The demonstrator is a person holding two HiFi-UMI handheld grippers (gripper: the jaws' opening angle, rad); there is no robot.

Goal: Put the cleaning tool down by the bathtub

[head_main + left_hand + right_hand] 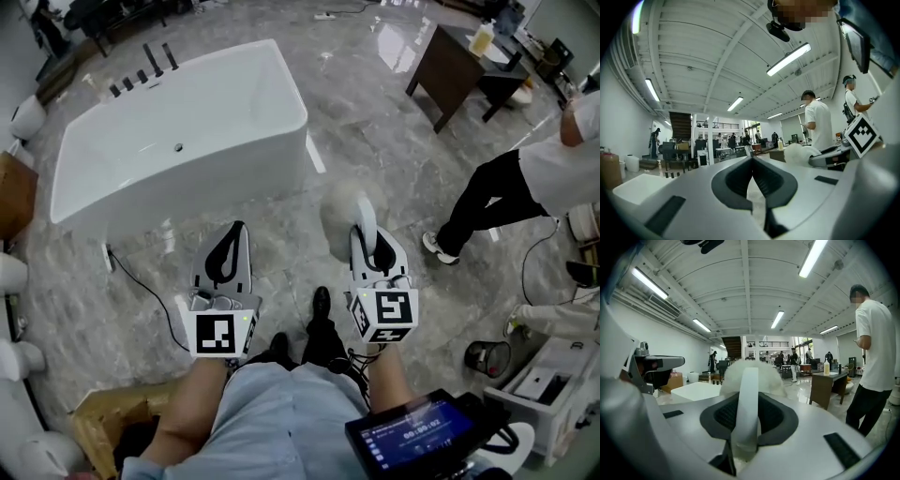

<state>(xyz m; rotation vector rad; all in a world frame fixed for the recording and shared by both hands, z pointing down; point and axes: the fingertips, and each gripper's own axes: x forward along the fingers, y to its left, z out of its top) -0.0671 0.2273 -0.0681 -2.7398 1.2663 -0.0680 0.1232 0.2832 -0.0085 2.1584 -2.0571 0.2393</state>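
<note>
Your right gripper, lower centre, has its jaws clamped on the white handle of what looks like a fluffy duster. Your left gripper has its jaws together, holding nothing. The bathtub is upper left.

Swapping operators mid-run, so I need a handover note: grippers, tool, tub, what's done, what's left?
Left gripper: jaws together, nothing between them, held over the floor in front of the person.
Right gripper: shut on the tool's white handle, fluffy head pointing forward past the jaws.
Tool: in the air, not touching the floor.
Tub: ahead and to the left, with bare floor along its near side. A black cable lies on the floor near its left corner.
Done: tool picked up and carried.
Left: move to the tub, lower the tool to the floor beside it, open the right jaws, back off.
</note>
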